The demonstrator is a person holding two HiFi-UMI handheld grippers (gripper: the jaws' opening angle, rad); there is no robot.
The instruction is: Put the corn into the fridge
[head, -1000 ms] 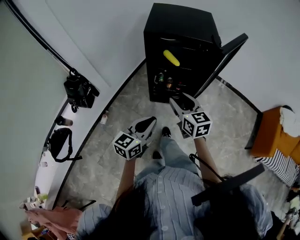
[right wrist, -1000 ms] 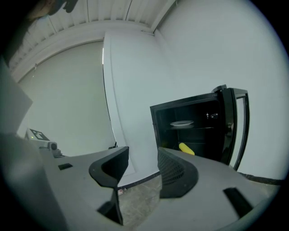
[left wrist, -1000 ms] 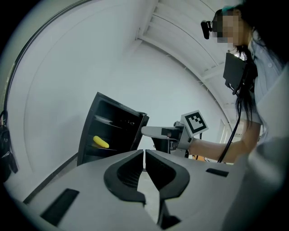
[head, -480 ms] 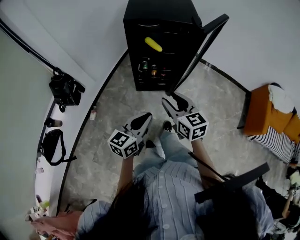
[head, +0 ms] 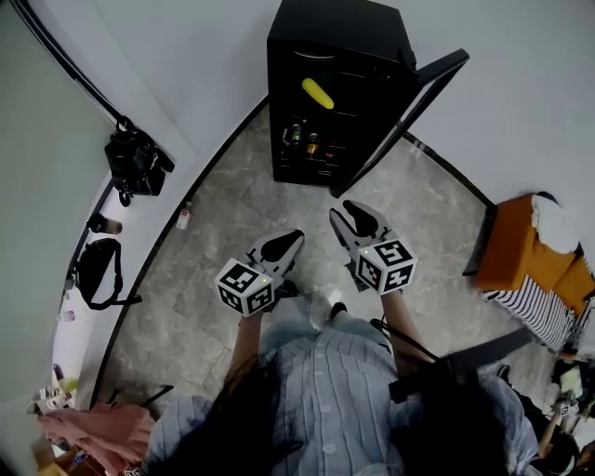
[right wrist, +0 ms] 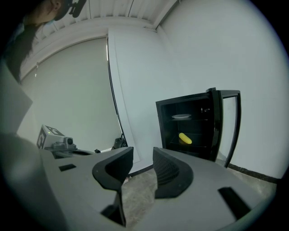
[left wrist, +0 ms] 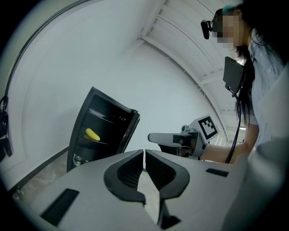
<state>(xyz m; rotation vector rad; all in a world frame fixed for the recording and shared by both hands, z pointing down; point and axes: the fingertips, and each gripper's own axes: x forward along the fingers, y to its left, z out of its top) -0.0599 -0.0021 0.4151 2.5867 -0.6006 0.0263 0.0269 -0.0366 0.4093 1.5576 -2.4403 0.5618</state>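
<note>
Holding corn (head: 317, 93), fridge (head: 339, 28), left gripper (left wrist: 144, 155) jaws together, right gripper (right wrist: 143, 155) jaws apart, closing, empty

We log: corn (head: 317, 93) yellow | fridge (head: 335, 33) black | floor (head: 214, 242) grey, marbled | shirt (head: 330, 390) pale blue, thin stripes | box (head: 516, 251) orange | cloth (head: 544, 311) by it black-and-white striped, we think, though it shows small at the edge

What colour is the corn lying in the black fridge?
Yellow. The corn on a shelf of the fridge shows best in the head view.
</note>
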